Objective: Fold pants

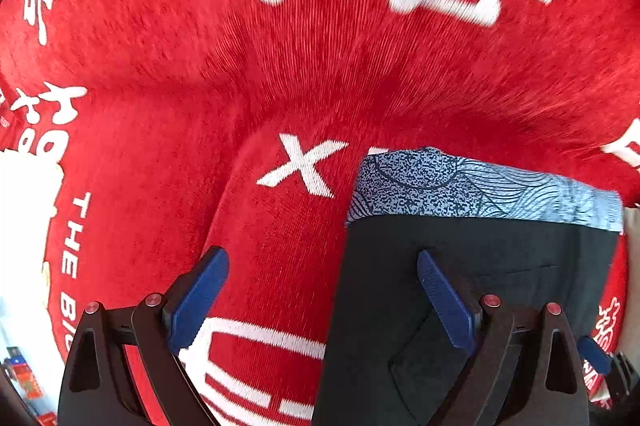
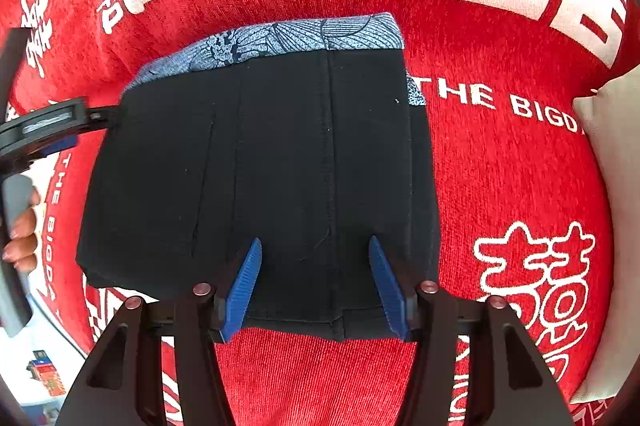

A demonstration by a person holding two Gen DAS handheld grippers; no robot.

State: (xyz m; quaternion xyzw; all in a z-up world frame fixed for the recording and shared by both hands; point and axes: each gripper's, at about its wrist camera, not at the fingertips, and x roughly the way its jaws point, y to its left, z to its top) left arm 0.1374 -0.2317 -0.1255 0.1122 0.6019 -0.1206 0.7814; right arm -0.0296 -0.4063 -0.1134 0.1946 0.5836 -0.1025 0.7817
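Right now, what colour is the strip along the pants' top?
Pale blue strip with dark line patterns; right wrist view shows it best.

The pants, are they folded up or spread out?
Folded: the black pants lie as one compact block on the red cloth, patterned lining peeking out.

Folded pants (image 2: 260,166) are lying flat on a cloth (image 2: 500,186) covering the surface. The right gripper (image 2: 314,290) is hanging over their near edge, the left gripper (image 2: 60,134) is sitting at their left edge, and a cushion (image 2: 608,186) is lying far right.
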